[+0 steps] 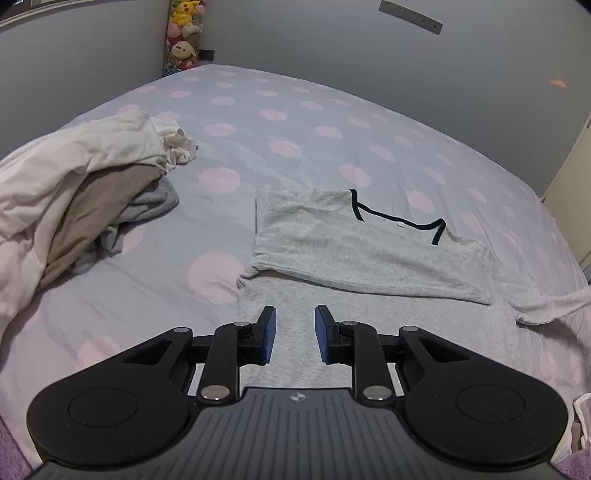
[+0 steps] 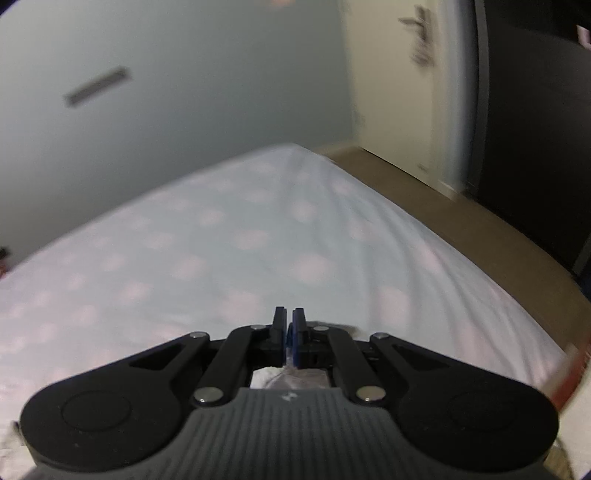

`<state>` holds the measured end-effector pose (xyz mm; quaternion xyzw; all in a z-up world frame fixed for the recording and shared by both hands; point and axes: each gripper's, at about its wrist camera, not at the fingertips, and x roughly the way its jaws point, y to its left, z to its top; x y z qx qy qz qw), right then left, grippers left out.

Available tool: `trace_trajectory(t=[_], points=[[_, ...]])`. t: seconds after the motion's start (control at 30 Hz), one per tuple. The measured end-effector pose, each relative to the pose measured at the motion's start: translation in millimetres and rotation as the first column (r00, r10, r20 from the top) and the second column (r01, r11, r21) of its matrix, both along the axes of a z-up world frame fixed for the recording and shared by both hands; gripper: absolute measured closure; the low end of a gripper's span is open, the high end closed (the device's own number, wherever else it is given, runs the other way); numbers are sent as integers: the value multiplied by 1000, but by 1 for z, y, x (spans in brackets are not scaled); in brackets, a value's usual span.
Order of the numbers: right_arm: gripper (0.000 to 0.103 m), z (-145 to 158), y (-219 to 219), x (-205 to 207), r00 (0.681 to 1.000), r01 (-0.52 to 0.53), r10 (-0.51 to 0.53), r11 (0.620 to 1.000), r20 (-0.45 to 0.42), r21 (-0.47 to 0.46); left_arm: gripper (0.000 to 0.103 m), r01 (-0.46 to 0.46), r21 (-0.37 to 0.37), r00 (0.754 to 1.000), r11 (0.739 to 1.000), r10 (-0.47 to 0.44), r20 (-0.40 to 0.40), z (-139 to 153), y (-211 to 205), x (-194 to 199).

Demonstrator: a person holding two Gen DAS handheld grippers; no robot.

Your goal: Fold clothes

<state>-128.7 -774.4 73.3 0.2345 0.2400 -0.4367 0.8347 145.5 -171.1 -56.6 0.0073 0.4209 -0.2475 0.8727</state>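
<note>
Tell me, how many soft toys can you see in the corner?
3 clearly: a yellow plush on top, a pink plush below it, a tan bear plush lowest. More may be hidden in the stack.

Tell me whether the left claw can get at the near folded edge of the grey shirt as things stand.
Probably yes: the left claw is open over the grey shirt, with nothing between it and the fold; the pile of clothes lies off to the left.

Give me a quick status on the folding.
Left gripper open, empty, above the grey shirt. Right gripper shut; whether on cloth, unclear. Shirt part-folded on bed. Clothes pile lies clear.
</note>
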Motion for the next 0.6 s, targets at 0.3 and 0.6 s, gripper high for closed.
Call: trace_trajectory(t=[0.3,0.6], points=[[100,82,135,135,940,-320,332,937,74,-139,82,36,10,998,999,-37,47,11,9,10],[101,87,261,235,830,-535,552,829,79,-164,82,39,48,996,998,-42,74,8,23,39]])
